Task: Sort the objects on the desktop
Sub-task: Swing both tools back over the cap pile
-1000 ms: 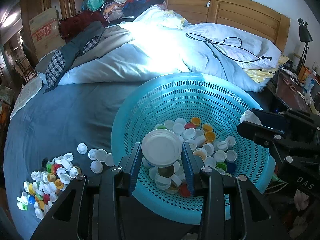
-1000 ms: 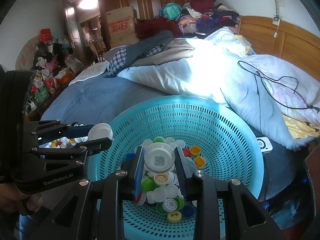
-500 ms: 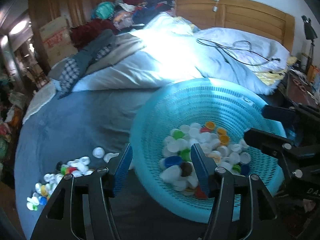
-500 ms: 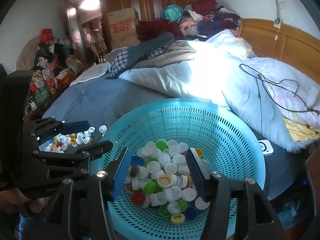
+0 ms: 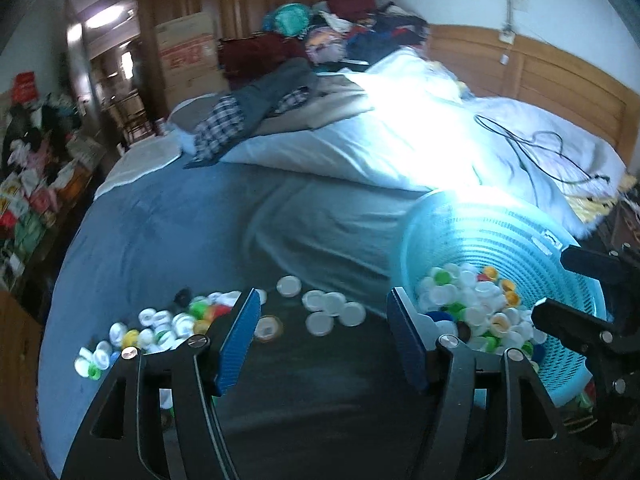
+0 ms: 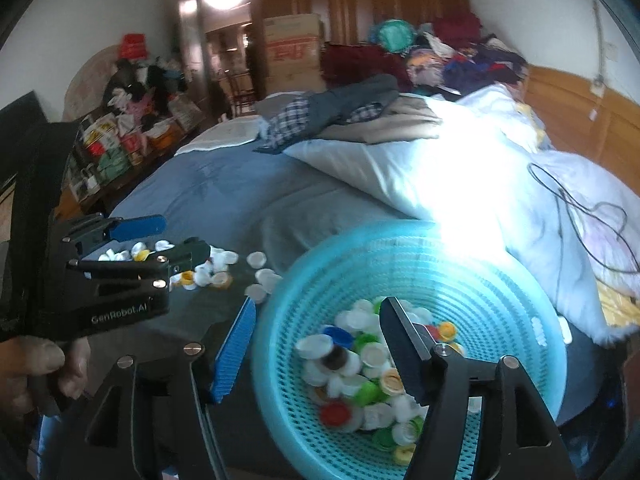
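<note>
A second ago each gripper clamped a white lid over the basket; now both lids are gone from the jaws and both views have swung left.

The left gripper (image 5: 322, 336) is opening, its ribbed blue pads apart with nothing between them, over the dark foreground surface, whose material is hard to make out. The right gripper (image 6: 316, 346) is opening too, nothing pressed by its pads, its jaws straddling the near-left rim of the basket (image 6: 500, 280). Its own frame cuts off the basket's near edge.

That basket is round, turquoise plastic, perforated all over, and holds a heap of bottle caps (image 6: 360, 368): mostly white, some green, yellow, red and blue. Motion blur smears them.

To its left, loose white caps (image 5: 328, 312) lie just beside a mixed-colour pile of caps (image 5: 160, 328), partly hidden behind the left gripper's frame. A hand (image 6: 36, 364) at the picture's edge grips the left tool.

Beyond lie a blue blanket (image 5: 180, 232), a pale quilt (image 5: 360, 148) washed out by glare, a black cable (image 5: 532, 148) and a wooden headboard (image 5: 560, 76).
</note>
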Available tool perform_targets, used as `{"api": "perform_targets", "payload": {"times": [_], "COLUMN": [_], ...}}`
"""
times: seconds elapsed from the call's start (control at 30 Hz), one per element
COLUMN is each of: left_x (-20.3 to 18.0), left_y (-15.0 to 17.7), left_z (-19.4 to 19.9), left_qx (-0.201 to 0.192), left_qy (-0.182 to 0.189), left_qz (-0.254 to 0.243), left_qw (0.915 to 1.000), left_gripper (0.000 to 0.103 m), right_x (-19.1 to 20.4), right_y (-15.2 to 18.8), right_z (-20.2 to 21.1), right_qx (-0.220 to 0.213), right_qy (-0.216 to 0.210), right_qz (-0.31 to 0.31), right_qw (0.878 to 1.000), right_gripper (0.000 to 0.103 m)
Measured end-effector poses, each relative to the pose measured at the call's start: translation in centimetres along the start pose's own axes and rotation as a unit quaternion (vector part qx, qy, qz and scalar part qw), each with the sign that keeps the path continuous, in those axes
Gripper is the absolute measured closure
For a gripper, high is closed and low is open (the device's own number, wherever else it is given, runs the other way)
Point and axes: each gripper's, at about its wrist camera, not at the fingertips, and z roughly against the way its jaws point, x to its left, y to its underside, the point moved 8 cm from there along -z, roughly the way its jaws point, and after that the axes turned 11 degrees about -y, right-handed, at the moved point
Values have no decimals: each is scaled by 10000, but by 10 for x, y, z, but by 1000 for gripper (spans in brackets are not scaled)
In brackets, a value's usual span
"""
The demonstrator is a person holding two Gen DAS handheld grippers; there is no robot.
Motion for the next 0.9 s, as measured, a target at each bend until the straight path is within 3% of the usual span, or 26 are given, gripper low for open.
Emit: {"api": "perform_targets", "payload": {"times": [0.33, 0.47, 0.57, 0.67, 0.9], "left_x": [67, 139, 203, 238, 215], "left_y": [28, 88, 147, 186, 158], "left_z": [-17, -45, -67, -81, -96], "left_qx": [116, 469, 813, 1075, 640], "left_qy": [-46, -141, -497, -573, -82], "left_qz": [614, 1235, 1702, 1862, 1406], "left_qw": [9980, 9911, 9808, 9749, 9880], "left_gripper": [44, 44, 44, 44, 44], "right_x": [51, 81, 103, 117, 131], "right_y": [-7, 4, 20, 38, 64], "right_z": [-33, -53, -72, -91, -121], "right_qx": [256, 466, 696, 935, 1317], "right_qy": [-232, -482, -685, -847, -987], "right_qz": [413, 685, 820, 843, 809], "right_qw": [9986, 9954, 9918, 9884, 9830], "right_gripper": [29, 28, 27, 27, 27]}}
